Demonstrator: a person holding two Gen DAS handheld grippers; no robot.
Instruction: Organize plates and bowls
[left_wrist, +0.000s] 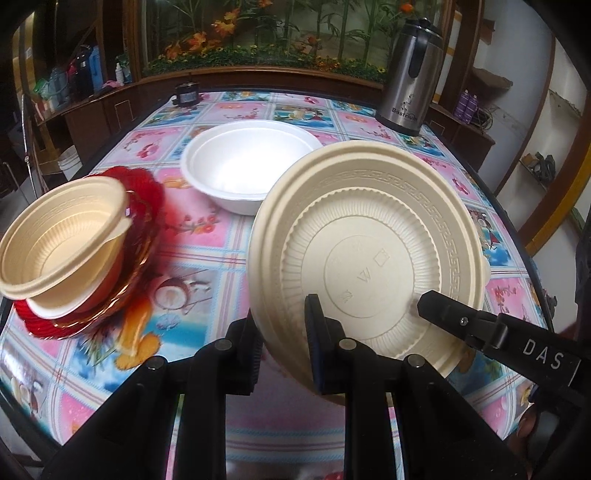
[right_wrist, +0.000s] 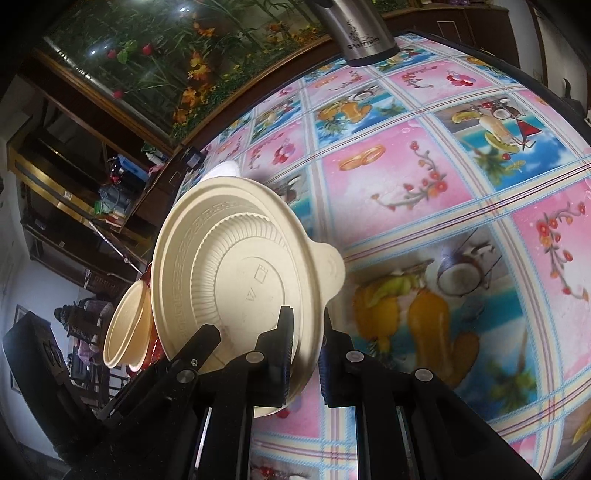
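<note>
Jaws of both the left gripper (left_wrist: 282, 345) and right gripper (right_wrist: 304, 347) pinch the rim of one round cream plastic plate (left_wrist: 369, 254), tilted above the desk (left_wrist: 229, 254); white foam bowl (left_wrist: 247, 166) behind.

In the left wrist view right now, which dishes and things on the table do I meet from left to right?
Stack of beige bowls on red plates → white foam bowl → beige plate, held up by both grippers → steel thermos.

Soft daylight, mild blur, glare on glass pane (right_wrist: 99, 48), dark fisheye edges.
</note>
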